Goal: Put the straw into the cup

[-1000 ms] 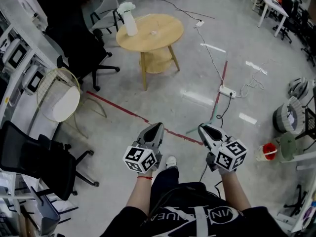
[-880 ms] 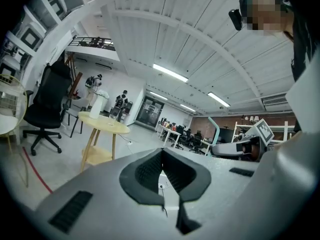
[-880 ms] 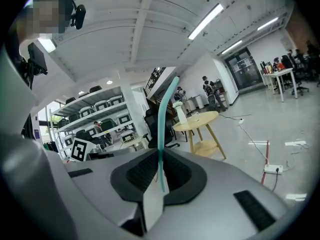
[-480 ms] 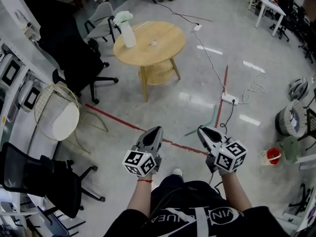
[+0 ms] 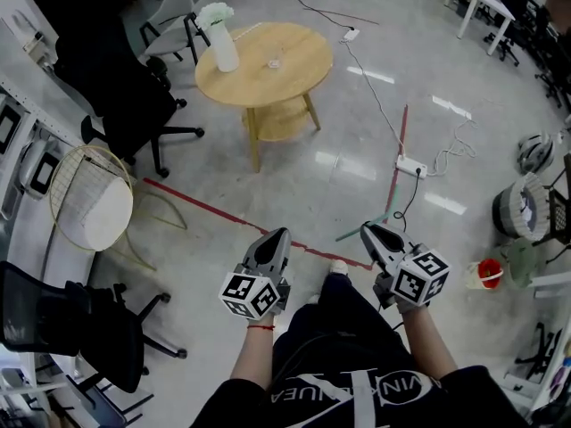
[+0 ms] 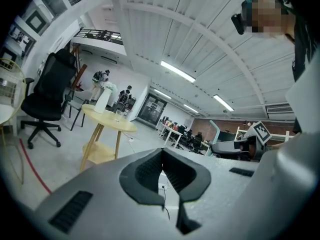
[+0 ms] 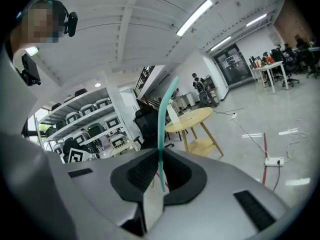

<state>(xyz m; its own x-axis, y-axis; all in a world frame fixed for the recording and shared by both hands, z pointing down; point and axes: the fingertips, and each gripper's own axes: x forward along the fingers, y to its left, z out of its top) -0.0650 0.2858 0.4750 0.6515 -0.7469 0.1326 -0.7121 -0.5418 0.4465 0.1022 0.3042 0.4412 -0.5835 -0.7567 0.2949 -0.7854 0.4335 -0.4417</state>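
A small clear cup [image 5: 275, 63] stands on a round wooden table [image 5: 294, 74] far ahead, beside a white vase [image 5: 220, 38] of flowers. The left gripper view shows the same cup [image 6: 118, 113] and table [image 6: 107, 120] in the distance. My right gripper [image 5: 379, 239] is shut on a teal straw [image 7: 161, 134], which rises from between the jaws and bends at the top. My left gripper [image 5: 272, 243] is held at waist height beside it. Its jaws meet with nothing between them, as the left gripper [image 6: 162, 176] shows in its own view.
Black office chairs [image 5: 120, 92] stand left of the table. A round white wire-framed object [image 5: 89, 199] leans at the left. Red tape [image 5: 223, 210] crosses the floor. A power strip [image 5: 412, 165] with cables lies to the right, and a red bucket [image 5: 486, 273] sits at the far right.
The person has stepped forward, a foot now showing further ahead, and the view has shifted slightly. Both grippers keep the same pose, the straw still in the right one.
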